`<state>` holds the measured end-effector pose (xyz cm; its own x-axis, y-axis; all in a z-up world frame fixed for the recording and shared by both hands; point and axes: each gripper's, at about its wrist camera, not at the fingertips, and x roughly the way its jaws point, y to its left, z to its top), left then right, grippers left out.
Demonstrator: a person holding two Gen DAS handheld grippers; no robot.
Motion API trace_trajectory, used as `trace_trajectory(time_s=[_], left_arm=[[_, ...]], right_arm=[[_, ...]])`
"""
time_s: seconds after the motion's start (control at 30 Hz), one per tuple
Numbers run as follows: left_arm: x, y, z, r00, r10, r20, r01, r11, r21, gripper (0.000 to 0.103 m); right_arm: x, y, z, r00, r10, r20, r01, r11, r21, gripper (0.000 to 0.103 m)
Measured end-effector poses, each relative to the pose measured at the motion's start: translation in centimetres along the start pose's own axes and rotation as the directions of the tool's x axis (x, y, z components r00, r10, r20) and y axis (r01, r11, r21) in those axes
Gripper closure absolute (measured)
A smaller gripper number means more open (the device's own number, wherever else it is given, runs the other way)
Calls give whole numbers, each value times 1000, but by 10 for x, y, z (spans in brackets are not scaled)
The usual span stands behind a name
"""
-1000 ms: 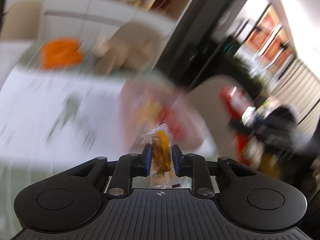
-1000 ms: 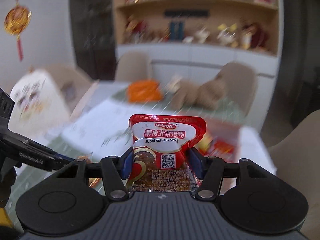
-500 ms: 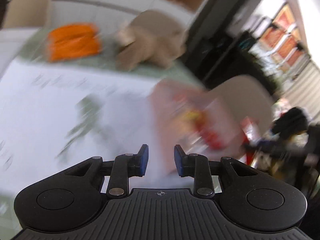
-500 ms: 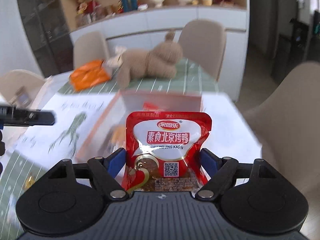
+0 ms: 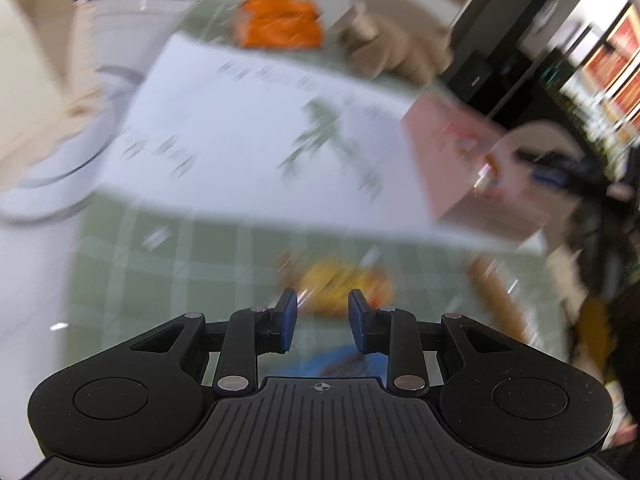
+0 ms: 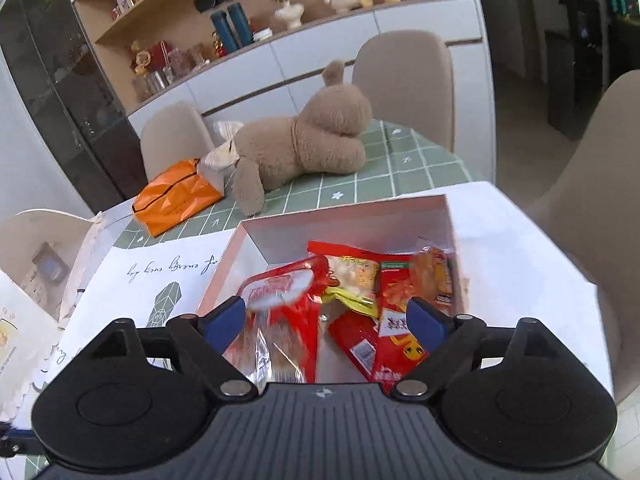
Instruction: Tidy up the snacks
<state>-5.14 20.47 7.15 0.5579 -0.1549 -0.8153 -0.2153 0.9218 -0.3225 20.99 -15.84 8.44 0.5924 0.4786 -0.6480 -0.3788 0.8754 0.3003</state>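
The right gripper [image 6: 324, 316], jaws just widened, hung released above the red roast-duck snack pouch [image 6: 280, 312] in the pink box [image 6: 400, 216], while the left gripper [image 5: 322, 312] (empty, slightly parted) hovered near a blurred yellow snack [image 5: 340, 280].

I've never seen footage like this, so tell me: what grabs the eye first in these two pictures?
Probably the big brown plush toy lying on the green checked tablecloth, with a bright orange bag to its left. Nearer the camera, an open pink box holds red snack packets, and the right gripper is spread wide above it. The left wrist view is mostly blur.
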Motion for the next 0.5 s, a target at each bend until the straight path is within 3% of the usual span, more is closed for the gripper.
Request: trace_trajectory(time_s=[0.1,0.17,0.27,0.33,0.4,0.5], left_arm=[[-11,15,-26,991,81,-103,-79,996,29,72],[-15,18,-47,982,56,-179,-46,997,59,72],[-2,14,-69,960,17,-279,8,996,87,71],[1,4,-73,967,19,-256,13,992,124,71],[9,-5,-71,968,25,-249,9,991,133,71],[22,-23,-64,975,60,-216,-22,984,175,71]], right_arm=[[-26,17,-21,1000,-14,-21,10,989,-150,14],[-53,29,-41,996,28,-84,-46,975,-218,14],[-71,43,-79,965,139,-222,-197,944,-264,14],[-72,54,-105,951,138,-278,-221,930,-293,14],[-67,62,-125,948,94,-304,-194,928,-318,14],[-54,65,-142,944,49,-326,-144,951,-274,14]])
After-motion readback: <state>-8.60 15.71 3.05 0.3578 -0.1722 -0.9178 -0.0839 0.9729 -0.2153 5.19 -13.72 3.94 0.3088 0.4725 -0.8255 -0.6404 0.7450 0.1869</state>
